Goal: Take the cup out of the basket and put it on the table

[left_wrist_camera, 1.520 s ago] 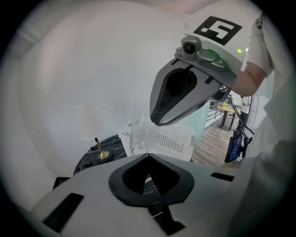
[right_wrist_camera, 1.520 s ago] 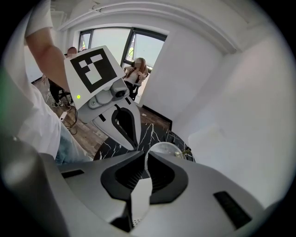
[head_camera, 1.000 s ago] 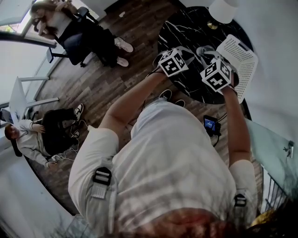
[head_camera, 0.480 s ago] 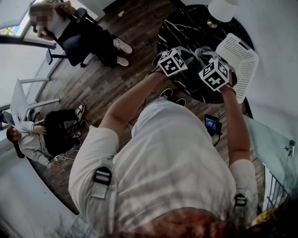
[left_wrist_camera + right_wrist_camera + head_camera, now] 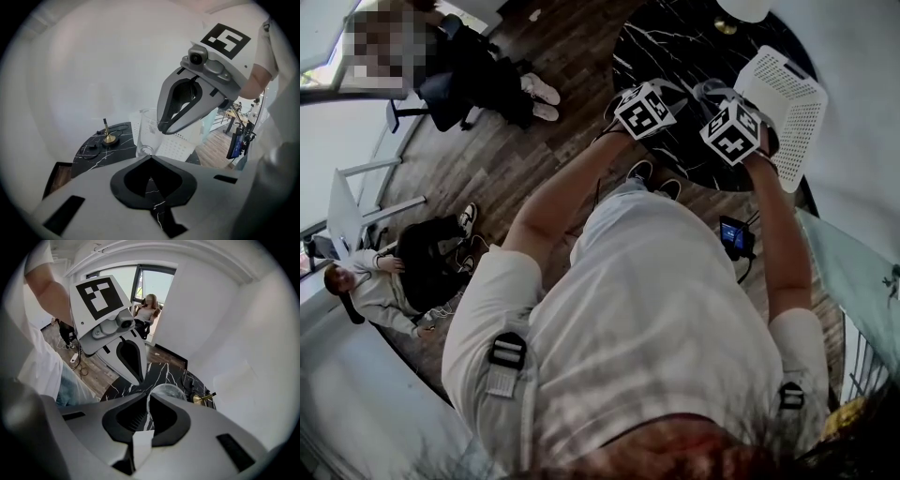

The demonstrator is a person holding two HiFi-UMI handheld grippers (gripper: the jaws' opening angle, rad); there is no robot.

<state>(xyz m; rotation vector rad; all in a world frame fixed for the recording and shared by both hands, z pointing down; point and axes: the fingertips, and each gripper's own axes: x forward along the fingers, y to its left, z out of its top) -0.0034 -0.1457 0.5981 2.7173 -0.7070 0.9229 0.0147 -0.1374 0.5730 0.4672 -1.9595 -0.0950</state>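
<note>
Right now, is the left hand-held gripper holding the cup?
No, the left hand-held gripper is shut with nothing between its jaws; the right hand-held gripper grips the cup.

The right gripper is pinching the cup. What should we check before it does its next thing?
1. Grip: the right gripper has its jaws closed on the rim of the cup. Ok.
2. Cup out: it is in front of the white basket, over the black table. Ok.
3. Cup upright: ok.
4. Cup's bottom touching the black table: the left gripper blocks that spot. Cannot tell.
5. Left gripper out of the way: shut, empty, apart from the cup. Ok.
6. Brass stand apart from the cup: ok.
</note>
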